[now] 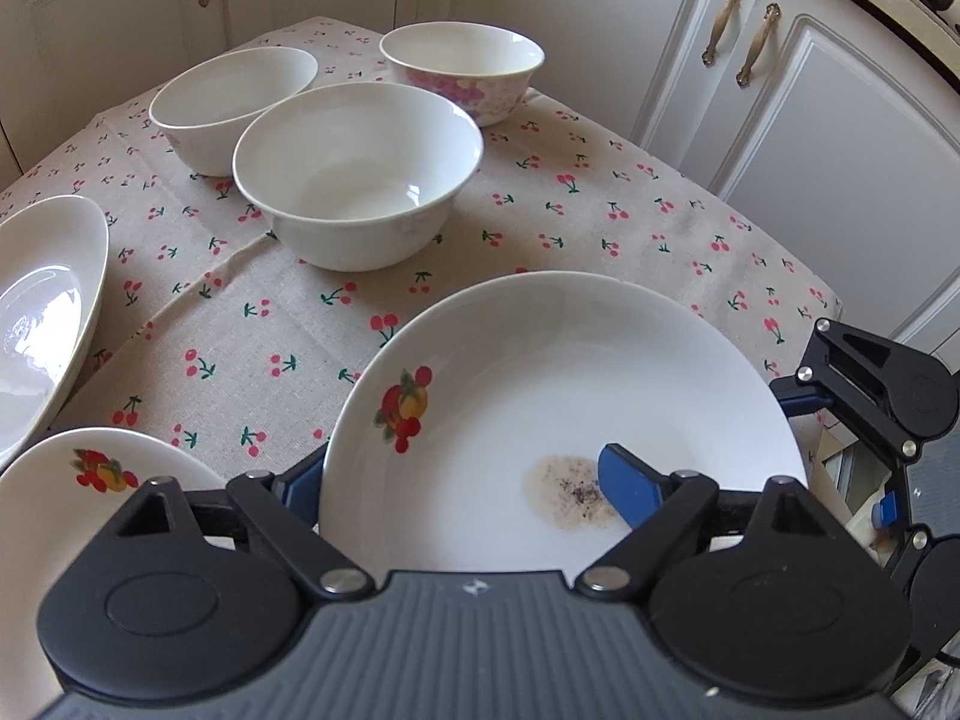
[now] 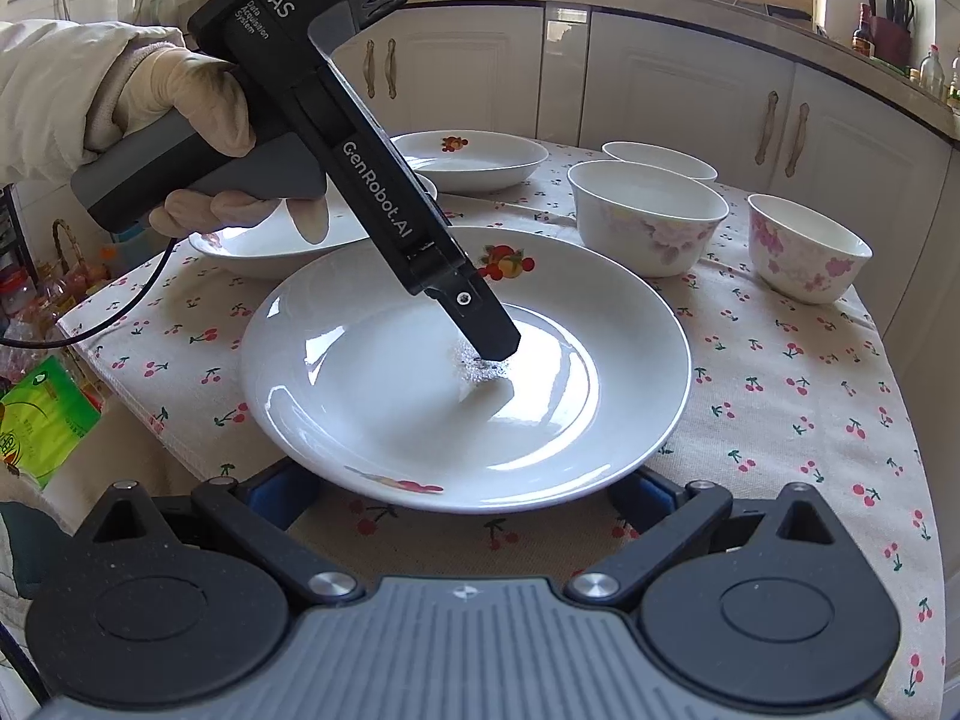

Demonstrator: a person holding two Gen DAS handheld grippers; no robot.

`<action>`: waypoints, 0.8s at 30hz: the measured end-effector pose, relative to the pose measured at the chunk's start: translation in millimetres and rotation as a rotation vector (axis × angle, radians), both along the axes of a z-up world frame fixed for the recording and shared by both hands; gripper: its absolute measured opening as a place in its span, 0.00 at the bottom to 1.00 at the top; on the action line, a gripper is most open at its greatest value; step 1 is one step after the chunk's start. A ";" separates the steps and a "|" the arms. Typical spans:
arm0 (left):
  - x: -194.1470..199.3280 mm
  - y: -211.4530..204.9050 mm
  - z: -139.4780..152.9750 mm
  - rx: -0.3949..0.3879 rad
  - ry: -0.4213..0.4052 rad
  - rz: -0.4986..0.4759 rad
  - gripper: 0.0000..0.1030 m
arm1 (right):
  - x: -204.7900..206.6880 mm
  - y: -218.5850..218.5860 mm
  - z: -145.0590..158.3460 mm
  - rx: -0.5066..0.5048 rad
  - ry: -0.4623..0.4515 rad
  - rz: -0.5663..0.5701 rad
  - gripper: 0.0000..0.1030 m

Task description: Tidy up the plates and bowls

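Observation:
A white deep plate (image 1: 540, 396) with a fruit print and a brown stain lies on the cherry-print tablecloth (image 1: 240, 324). My left gripper (image 1: 462, 468) straddles the plate's near rim. One blue finger (image 1: 630, 486) rests inside by the stain, and the other finger (image 1: 300, 480) sits under the rim outside. Its pad is hidden, so whether the jaws press on the plate does not show. In the right wrist view the same plate (image 2: 390, 396) has that inner finger (image 2: 480, 318) touching its bottom. My right gripper (image 2: 465, 498) stands wide open at the plate's near rim.
Two plain white bowls (image 1: 360, 180) (image 1: 234, 102) and a pink-flowered bowl (image 1: 462, 66) stand at the back. Two more plates (image 1: 48, 312) (image 1: 78, 516) lie to the left. A gloved hand (image 2: 180, 102) holds the left gripper. The table's edge and white cabinets (image 1: 840, 150) are at the right.

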State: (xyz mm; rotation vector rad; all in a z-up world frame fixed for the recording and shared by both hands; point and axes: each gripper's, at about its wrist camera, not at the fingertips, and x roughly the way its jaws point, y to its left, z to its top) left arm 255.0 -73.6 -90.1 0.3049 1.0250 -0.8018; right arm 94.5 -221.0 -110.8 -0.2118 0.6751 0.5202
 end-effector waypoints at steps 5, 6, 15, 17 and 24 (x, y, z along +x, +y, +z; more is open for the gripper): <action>0.4 -1.7 0.8 0.001 0.005 0.013 0.87 | 1.5 0.3 1.8 -0.010 0.007 0.000 1.00; 0.1 -2.6 1.0 0.001 0.001 0.010 0.87 | 2.0 -0.8 2.4 -0.011 0.009 -0.001 1.00; 3.4 -4.9 0.6 -0.024 0.018 -0.004 0.87 | 1.4 -9.4 3.2 -0.035 -0.005 -0.006 1.00; 4.9 -4.5 0.6 -0.025 0.020 -0.007 0.86 | 2.8 -9.2 2.5 -0.027 0.001 -0.004 1.00; 6.5 -4.3 1.8 -0.016 0.026 -0.015 0.85 | 6.8 -8.7 2.8 -0.023 0.014 -0.005 1.00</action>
